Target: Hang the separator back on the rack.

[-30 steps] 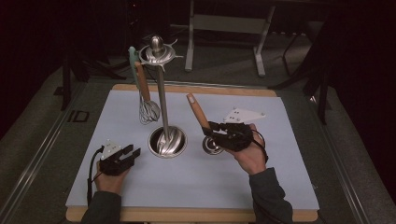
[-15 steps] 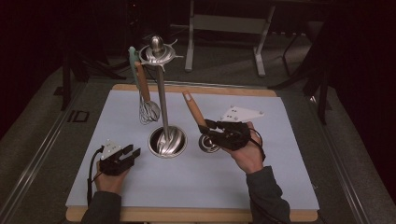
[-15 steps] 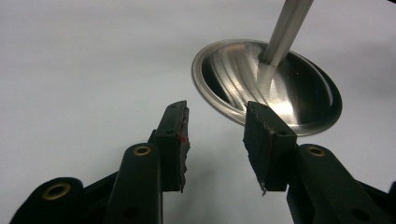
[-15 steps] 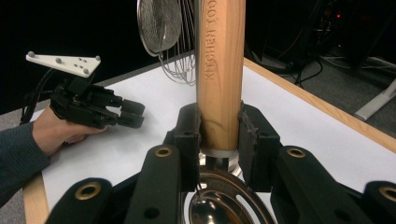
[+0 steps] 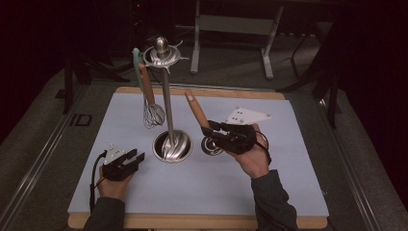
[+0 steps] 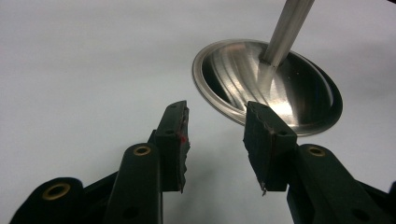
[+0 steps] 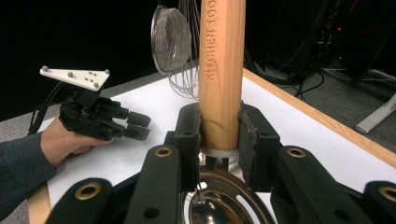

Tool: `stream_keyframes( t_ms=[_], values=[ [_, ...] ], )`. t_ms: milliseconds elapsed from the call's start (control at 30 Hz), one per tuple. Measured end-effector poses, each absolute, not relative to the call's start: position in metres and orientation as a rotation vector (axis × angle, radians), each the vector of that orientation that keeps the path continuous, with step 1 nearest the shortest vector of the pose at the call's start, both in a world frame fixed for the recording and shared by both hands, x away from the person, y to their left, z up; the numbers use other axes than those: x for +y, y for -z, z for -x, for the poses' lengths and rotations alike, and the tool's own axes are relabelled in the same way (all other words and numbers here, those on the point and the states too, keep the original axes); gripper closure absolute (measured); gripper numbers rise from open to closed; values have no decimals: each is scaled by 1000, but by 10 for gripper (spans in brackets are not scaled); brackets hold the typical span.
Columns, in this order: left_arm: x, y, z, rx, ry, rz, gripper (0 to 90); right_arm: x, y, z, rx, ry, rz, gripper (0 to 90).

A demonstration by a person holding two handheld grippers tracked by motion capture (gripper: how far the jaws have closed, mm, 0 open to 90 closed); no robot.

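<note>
Dark room | pale mat (image 5: 269, 183) on wooden board (image 5: 192, 222) | grey floor (image 5: 38, 144)

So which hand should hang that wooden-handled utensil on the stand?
Right: the right gripper already clamps the wooden handle; the left gripper sits open and empty by the stand's base.

Lighting falls from overhead onto the pale table (image 5: 288, 183); the surroundings stay near black. The high view is dim, soft and slightly grainy. Glare marks the steel stand base (image 6: 299, 93) in the left gripper view, with streaked highlights. Shadows under the hands are faint and diffuse. In the right gripper view, the wooden handle (image 7: 222, 70) is sharp; the background is dark.
</note>
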State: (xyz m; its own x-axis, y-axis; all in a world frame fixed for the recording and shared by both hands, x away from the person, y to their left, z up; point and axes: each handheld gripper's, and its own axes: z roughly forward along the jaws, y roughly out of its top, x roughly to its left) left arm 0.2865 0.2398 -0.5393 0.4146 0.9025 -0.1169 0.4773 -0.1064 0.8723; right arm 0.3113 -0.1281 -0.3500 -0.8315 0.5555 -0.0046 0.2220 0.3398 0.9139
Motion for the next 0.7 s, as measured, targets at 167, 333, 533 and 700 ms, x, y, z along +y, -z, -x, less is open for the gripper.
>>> stream_keyframes(
  t_ms=[167,333,533,700],
  values=[
    [240,539,-287,1205,-574,-1744,601,-125,346,-311,2300,-1485,-673,710],
    [240,539,-287,1207,-574,-1743,599,-123,341,-310,2291,-1494,-659,710],
    [240,539,-287,1207,-574,-1742,599,-122,332,-310,2277,-1507,-648,711],
    [240,539,-287,1208,-574,-1742,598,-120,326,-309,2266,-1516,-630,710]
  ],
)
